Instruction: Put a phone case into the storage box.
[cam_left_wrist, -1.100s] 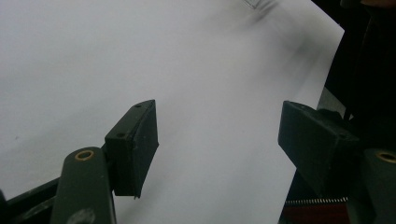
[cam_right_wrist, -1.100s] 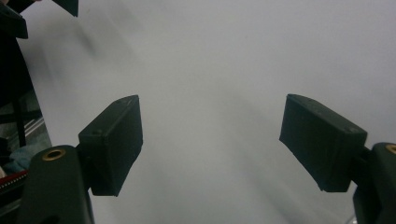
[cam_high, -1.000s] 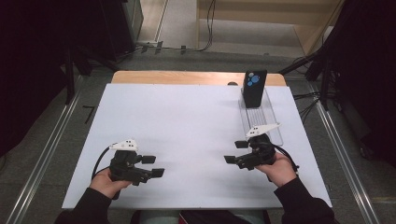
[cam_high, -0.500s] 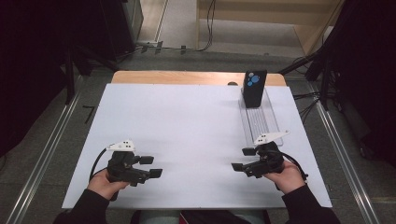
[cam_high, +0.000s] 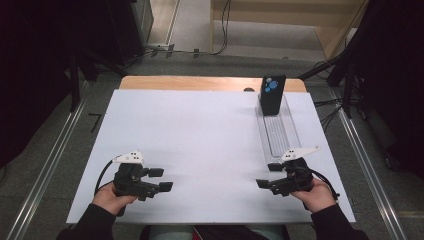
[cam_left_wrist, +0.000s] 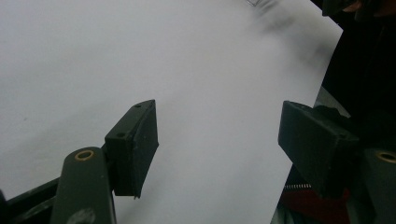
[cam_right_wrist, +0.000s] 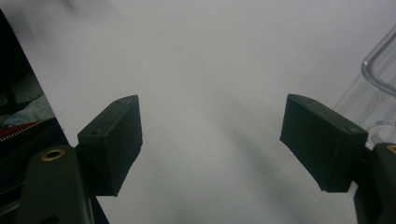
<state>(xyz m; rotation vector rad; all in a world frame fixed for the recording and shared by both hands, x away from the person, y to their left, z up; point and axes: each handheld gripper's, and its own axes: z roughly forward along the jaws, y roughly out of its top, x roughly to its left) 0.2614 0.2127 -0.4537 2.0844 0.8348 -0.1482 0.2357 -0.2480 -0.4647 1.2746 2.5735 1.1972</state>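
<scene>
In the high view, the left gripper (cam_high: 161, 179) sits at the lower left of the frame and the right gripper (cam_high: 267, 175) at the lower right, both low over the white surface (cam_high: 200, 145), fingers spread wide and holding nothing. The clear tray (cam_high: 278, 131) lies just above the right gripper, a black box (cam_high: 272, 95) standing at its far end

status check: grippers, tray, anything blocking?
Left gripper open, empty, low over the table. Right gripper open, empty, just short of the clear tray. Black box standing at the tray's far end. Nothing between.
</scene>
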